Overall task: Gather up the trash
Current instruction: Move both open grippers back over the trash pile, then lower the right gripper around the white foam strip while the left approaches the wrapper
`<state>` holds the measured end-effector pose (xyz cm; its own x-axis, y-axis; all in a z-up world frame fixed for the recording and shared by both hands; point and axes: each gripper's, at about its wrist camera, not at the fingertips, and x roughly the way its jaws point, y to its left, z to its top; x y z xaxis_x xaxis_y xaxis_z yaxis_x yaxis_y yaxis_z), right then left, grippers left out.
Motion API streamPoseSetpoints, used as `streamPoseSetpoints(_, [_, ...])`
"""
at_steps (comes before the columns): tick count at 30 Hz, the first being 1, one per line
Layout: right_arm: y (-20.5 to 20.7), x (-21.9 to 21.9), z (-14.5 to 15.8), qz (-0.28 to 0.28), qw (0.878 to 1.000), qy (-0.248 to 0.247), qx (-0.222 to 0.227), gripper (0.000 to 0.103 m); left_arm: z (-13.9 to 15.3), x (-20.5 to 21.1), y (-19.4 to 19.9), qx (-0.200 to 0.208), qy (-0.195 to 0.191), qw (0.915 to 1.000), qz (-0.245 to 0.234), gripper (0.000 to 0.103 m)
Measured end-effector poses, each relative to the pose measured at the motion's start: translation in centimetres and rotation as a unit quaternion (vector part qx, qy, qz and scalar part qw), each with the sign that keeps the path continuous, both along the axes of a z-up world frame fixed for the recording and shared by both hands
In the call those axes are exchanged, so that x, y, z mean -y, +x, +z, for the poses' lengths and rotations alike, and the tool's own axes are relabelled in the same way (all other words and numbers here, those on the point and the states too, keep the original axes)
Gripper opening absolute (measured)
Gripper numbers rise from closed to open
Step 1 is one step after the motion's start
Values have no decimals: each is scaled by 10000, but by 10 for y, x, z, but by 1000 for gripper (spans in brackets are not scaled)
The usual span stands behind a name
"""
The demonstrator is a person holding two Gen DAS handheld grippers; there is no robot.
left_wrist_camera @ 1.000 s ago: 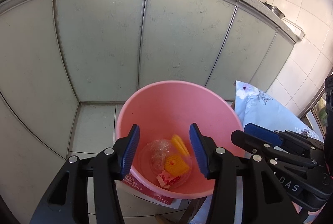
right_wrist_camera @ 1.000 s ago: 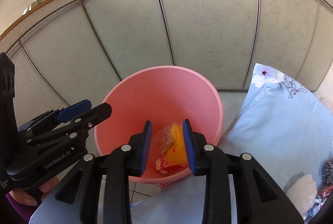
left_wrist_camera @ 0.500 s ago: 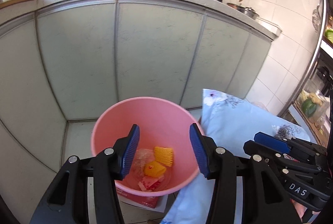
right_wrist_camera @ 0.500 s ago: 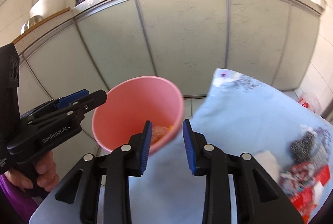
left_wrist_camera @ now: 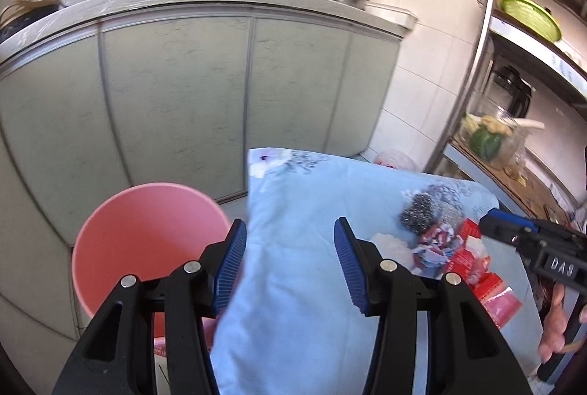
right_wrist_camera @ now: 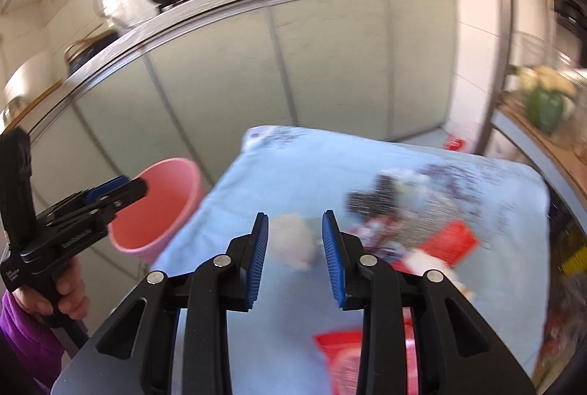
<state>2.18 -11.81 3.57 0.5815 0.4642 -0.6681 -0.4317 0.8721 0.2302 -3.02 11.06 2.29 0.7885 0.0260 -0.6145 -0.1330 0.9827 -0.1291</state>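
Trash [left_wrist_camera: 458, 252] (red wrappers, a white wad, a steel scourer) lies scattered on the blue-clothed counter [left_wrist_camera: 293, 285], whose left edge meets the pink bin [left_wrist_camera: 146, 229] on the floor. The left gripper [left_wrist_camera: 290, 259] stands wide apart, empty; the right gripper [right_wrist_camera: 295, 253], partly apart, hovers over the wad, clutching nothing.

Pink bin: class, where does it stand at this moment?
In the left wrist view the pink bin stands lower left, on the floor before the grey-green cabinets, left of the blue cloth.
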Motion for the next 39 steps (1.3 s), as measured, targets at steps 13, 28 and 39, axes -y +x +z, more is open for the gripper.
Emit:
streamPoseSetpoints(13, [-2,125,-34,-851,9961,-14,-239,31,-2,82,27,-177,-3,9922,-1233,37])
streamPoseSetpoints(28, [22,131,-91,533,9925,-802,-760,31,-31,150,77,-876,122,9737,-2101,37])
streamPoseSetpoints(39, [34,118,-100,1180,9853,-1149,-454,50,-48,178,111,-1214,341,9666,-2231,38])
